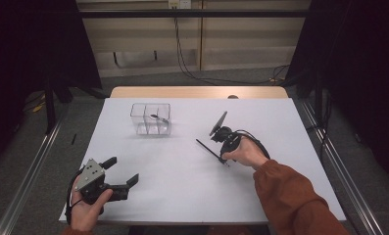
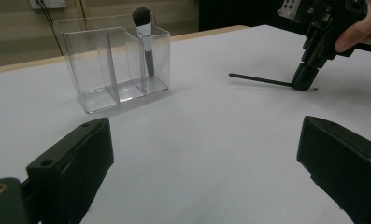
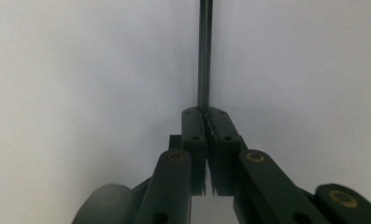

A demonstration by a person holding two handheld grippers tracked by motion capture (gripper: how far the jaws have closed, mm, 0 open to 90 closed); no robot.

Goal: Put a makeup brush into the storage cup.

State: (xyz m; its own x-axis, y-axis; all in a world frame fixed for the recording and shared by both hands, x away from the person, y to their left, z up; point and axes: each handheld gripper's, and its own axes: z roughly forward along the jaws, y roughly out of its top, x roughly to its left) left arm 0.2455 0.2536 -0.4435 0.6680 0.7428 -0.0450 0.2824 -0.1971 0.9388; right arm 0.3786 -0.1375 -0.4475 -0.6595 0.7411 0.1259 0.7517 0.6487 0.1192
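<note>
Because the thin black stick point(image 1: 209, 149) lies flat on the white bench point(image 1: 280, 127), the right gripper point(image 1: 223, 157) comes down steeply on its near end, and its fingers point(image 3: 195, 135) are pinched together on the shaft, as the right gripper view shows close up. The stick rests right of centre on the bench, near and to the right of the clear organizer point(image 1: 151, 119), which stands toward the far side with a makeup brush point(image 2: 145, 39) already upright in one compartment. Most likely the stick is meant to join it. The left gripper point(image 1: 121, 177) waits at the near left corner, fingers spread wide and holding nothing, well apart from the work.
</note>
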